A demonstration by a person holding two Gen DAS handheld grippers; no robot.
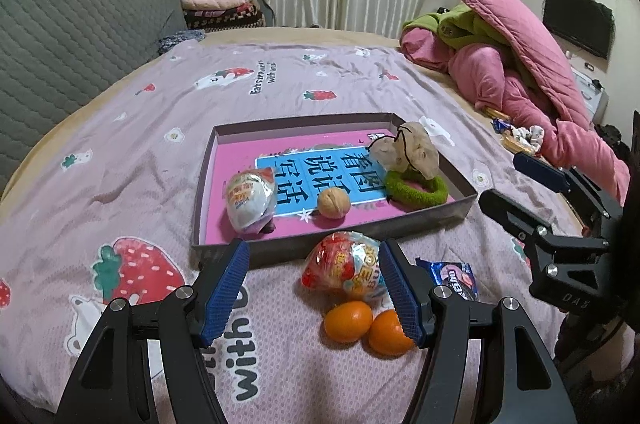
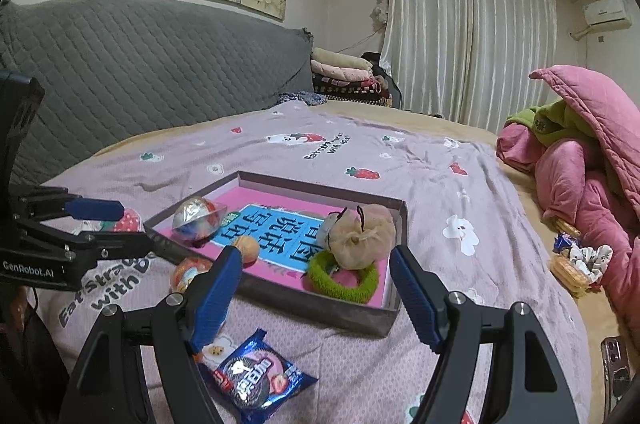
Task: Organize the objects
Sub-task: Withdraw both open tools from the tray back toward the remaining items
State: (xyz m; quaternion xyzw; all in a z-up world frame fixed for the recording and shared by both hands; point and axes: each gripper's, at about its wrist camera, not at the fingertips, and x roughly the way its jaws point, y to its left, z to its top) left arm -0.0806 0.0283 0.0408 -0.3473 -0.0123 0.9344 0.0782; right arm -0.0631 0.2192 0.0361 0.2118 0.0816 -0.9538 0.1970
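A shallow grey box (image 1: 448, 214) on the bed holds a pink book, a wrapped toy egg (image 1: 250, 199), a walnut (image 1: 333, 203), a green hair tie (image 1: 416, 189) and beige pouches (image 1: 408, 149). In front of it lie a red toy egg packet (image 1: 340, 268), two oranges (image 1: 348, 320) and a blue cookie packet (image 1: 454, 274). My left gripper (image 1: 312, 292) is open, with the red packet by its right pad and the left pad well clear. My right gripper (image 2: 316, 300) is open over the box's near corner (image 2: 376, 320) with nothing between its fingers; the cookie packet (image 2: 256, 376) lies below its left finger.
Pink and green quilts (image 2: 580, 175) are piled at the right, with snacks and a hair scrunchie (image 2: 580, 264) beside them. A grey quilted headboard (image 2: 140, 75) runs along the left. A phone (image 2: 616, 364) lies at the bed's right edge. The strawberry-print sheet (image 1: 280, 83) stretches beyond the box.
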